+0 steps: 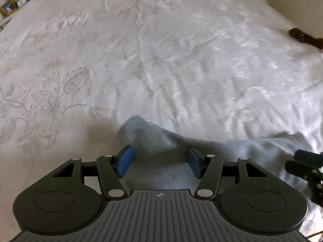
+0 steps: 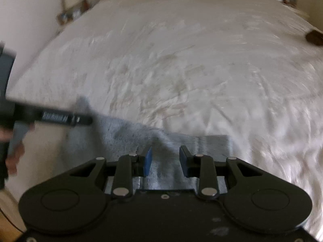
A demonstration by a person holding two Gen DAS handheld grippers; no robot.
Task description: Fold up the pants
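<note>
Grey pants (image 1: 161,141) lie bunched at the near edge of a white bed (image 1: 161,50), a rounded hump of the fabric rising just ahead of my left tongs (image 1: 159,161). From the left wrist view, I see those tongs spread wide, their blue pads (image 1: 125,160) standing apart with the grey cloth passing between and beneath them; neither pad visibly presses the fabric. The pants run on to the right, where the black frame of my right tongs (image 1: 304,167) shows at the picture's edge, over the same cloth.

From the right wrist view, the pants (image 2: 125,139) stretch across the lower middle of the frame, a raised fold sitting between the right tongs (image 2: 165,161). These too are spread, with a clear gap between the pads and the cloth lying in it. My left tongs (image 2: 60,118) reach in from the left as a blurred dark bar above the fabric.

The bedcover carries a faint flower pattern (image 1: 60,92) and many creases. A small dark brown object (image 1: 302,38) rests far off near the bed's right side. A shelf with framed pictures (image 1: 14,6) stands past the far left corner. Both views are blurred.
</note>
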